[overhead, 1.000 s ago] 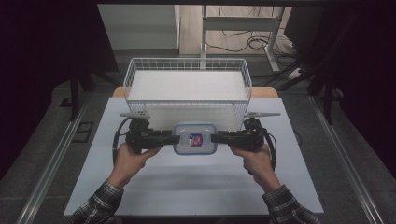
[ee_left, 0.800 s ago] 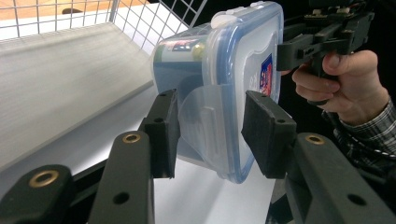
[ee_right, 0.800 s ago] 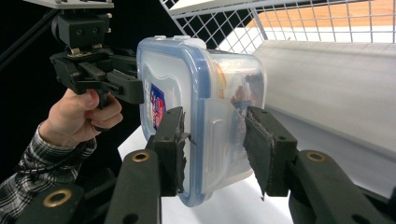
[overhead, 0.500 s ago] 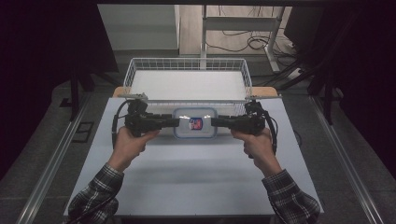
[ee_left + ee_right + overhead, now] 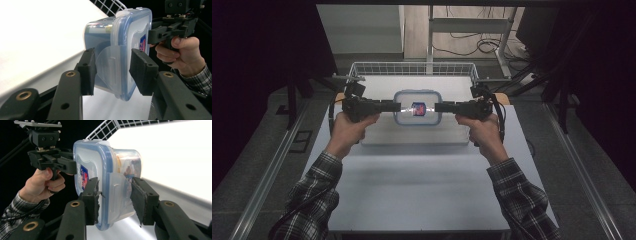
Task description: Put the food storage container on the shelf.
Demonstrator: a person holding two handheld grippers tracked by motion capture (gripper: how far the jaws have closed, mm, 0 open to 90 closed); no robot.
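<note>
- White tabletop (image 5: 412,190) brightly lit, darkness at nine and three o'clock.
- Grey floor (image 5: 257,150) with metal rails (image 5: 584,170) alongside.
- At twelve o'clock, a metal stand (image 5: 469,25) and loose cables (image 5: 479,45).

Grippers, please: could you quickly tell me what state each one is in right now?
Left gripper: closed on one end of the lidded container.
Right gripper: closed on the container's other end.

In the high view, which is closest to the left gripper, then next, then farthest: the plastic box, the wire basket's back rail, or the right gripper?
1. Plastic box: clamped by the left gripper.
2. Right gripper: at the box's opposite end.
3. Wire basket back rail: behind, farthest.
</note>
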